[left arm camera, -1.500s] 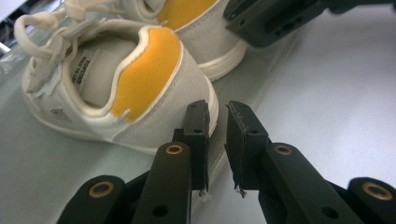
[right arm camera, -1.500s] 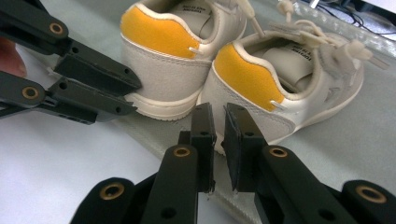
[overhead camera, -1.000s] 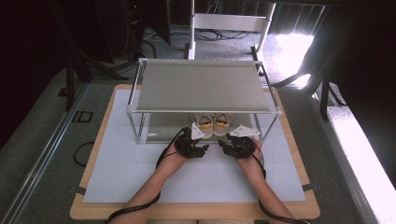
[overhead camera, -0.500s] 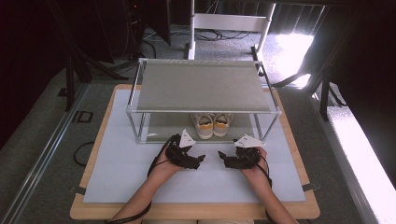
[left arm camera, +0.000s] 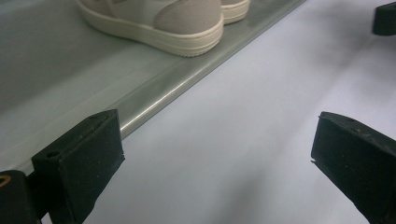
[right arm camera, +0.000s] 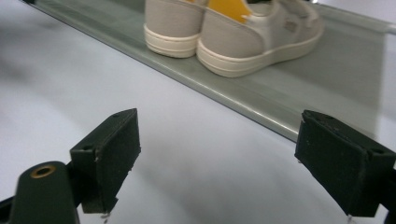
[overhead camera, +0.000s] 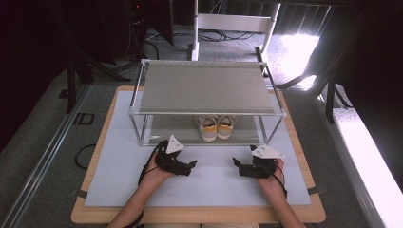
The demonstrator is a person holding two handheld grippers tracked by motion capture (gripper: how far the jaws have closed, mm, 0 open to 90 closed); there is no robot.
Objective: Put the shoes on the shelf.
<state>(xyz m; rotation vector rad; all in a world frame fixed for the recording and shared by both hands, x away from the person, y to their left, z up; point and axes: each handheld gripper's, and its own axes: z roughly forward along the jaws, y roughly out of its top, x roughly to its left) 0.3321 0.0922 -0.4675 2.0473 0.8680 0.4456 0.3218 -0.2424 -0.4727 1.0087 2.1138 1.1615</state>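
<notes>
A pair of small cream-and-grey sneakers with yellow heel tabs [overhead camera: 216, 127] is seen standing side by side on the lower shelf of a two-tier metal-framed shoe rack with grey fabric shelves [overhead camera: 204, 85]. The heels are turned toward the near edge of the worktop. The rack stands toward the far edge of the white mat [overhead camera: 123, 180] laid on the wooden worktop [overhead camera: 313, 211].

Left tongs [overhead camera: 190, 166]: carried low over the mat, just in front of the rack's near rail, left of the shoes. The jaws are seen wide apart, with bare mat between them; they have just been opening. Nothing is held.

Right tongs [overhead camera: 236, 164]: carried at a like spot to the right, tips turned inward toward the left tongs. The jaws have likewise just been opening and stand fully spread, with nothing between them. In the right gripper view the shoes' heels [right arm camera: 224, 42] are seen ahead on the shelf, clear of the pads.

Progress, as judged: placement of the pair on the lower shelf appears done. Both shoes sit level, touching each other, well within the shelf edge. Nothing else to be shelved is noted on the mat. Little is judged left beyond drawing both hands clear toward the near edge.
</notes>
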